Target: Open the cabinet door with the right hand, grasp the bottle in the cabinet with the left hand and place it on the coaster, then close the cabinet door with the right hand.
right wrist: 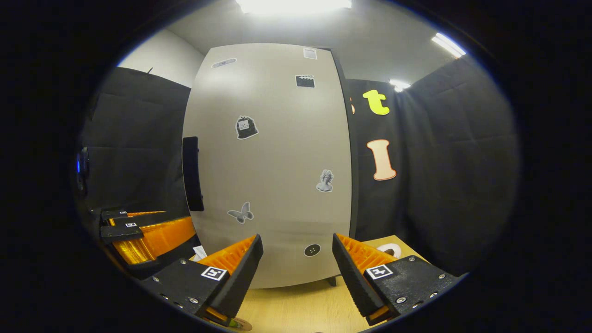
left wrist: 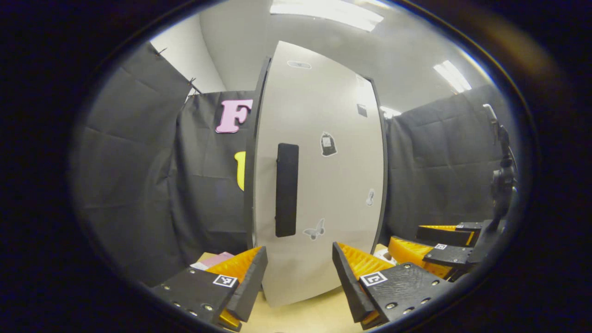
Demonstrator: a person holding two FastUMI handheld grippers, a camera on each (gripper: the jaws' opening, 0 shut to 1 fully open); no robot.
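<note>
Presently: cabinet door [left wrist: 319, 175], pale, shut, standing upright on a light wooden worktop [left wrist: 300, 319] and facing both cameras. Dark vertical handle [left wrist: 286, 189] near the door's left edge; small stickers scattered over the panel.

Left hand-held gripper [left wrist: 299, 273]: fingers spread wide, nothing between them, low before the door's bottom edge, not touching it. Right hand-held gripper [right wrist: 297, 263]: fingers likewise spread apart, empty, near the door's lower part, handle up and to its left. In the left gripper view the right one also shows at the lower right [left wrist: 439, 249], beside the cabinet's right edge.

Open room: bare worktop strip between fingers and door; black cloth wall to either side of the cabinet.

Hidden: the bottle, behind the closed door. A pale round object [right wrist: 391, 250] by the cabinet's right foot is partly cut off, possibly the coaster.
</note>
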